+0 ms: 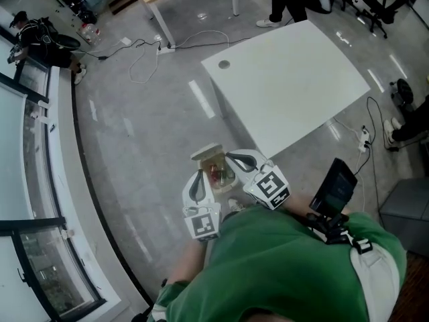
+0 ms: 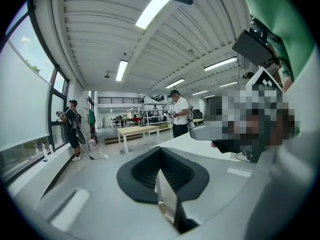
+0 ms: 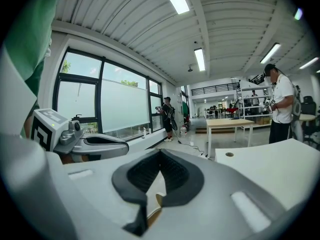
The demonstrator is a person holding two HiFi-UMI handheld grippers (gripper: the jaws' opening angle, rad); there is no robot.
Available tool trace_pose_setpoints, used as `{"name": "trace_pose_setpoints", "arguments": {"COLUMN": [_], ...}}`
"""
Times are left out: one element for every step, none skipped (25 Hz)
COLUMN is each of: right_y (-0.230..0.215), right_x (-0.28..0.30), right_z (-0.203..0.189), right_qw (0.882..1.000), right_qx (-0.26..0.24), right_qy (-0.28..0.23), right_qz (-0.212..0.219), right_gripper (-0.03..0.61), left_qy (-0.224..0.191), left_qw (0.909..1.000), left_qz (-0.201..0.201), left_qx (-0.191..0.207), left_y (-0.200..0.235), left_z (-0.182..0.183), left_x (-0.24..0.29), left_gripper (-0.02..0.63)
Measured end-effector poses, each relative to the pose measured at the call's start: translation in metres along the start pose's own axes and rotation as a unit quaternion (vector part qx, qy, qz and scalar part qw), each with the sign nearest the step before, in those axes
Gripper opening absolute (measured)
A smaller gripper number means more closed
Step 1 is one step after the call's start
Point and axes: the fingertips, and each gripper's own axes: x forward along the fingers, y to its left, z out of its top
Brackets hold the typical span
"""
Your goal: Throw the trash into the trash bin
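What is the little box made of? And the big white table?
The box looks like thin cardboard: dull tan, with bent flaps and a thin brownish cut edge. The table has a smooth, white, slightly shiny top, probably laminate or painted board; the pictures can't settle which.

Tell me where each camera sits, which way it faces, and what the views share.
Head view: on the person's head, steeply down at white table and cardboard box; green shirt, left gripper, right gripper show.
Left gripper view: on the left gripper, roughly level along its fingers, shut on the box's edge; right gripper shows at right.
Right gripper view: on the right gripper, along its fingers, shut on a box flap, toward the windows; left gripper shows at left.
Shared: both gripper views show the wooden table.
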Motion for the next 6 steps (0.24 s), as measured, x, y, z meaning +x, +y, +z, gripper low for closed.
{"name": "trace_pose_setpoints", "arguments": {"right_y": [0.0001, 0.0000, -0.0004, -0.0013, -0.0023, -0.0033], "right_x": [-0.0002, -0.0006, -0.0015, -0.0029, -0.0046, -0.0064], "right_z": [0.0000, 0.0007, 0.0013, 0.0017, 0.0019, 0.0021], "right_qw": [1.000, 1.000, 1.000, 1.000, 1.000, 1.000], "right_qx": [0.001, 0.002, 0.003, 0.003, 0.003, 0.003], "right_qy": [0.001, 0.001, 0.001, 0.001, 0.001, 0.000], "right_qz": [0.001, 0.002, 0.003, 0.003, 0.004, 0.004], "right_gripper": [0.003, 0.003, 0.003, 0.003, 0.003, 0.003], "left_qy": [-0.002, -0.001, 0.003, 0.007, 0.010, 0.011], "left_qw": [1.0000, 1.0000, 1.0000, 1.0000, 0.9999, 0.9999], "left_qz": [0.000, 0.001, 0.001, 0.000, 0.000, 0.000], "left_qx": [-0.001, -0.001, 0.001, 0.003, 0.004, 0.005], "left_y": [0.0001, -0.0003, -0.0014, -0.0031, -0.0051, -0.0072], "left_z": [0.0005, 0.0003, -0.0002, -0.0002, 0.0005, 0.0013], "left_x": [0.0006, 0.0010, 0.0011, 0.0012, 0.0015, 0.0018], "left_gripper": [0.002, 0.002, 0.002, 0.002, 0.002, 0.002]}}
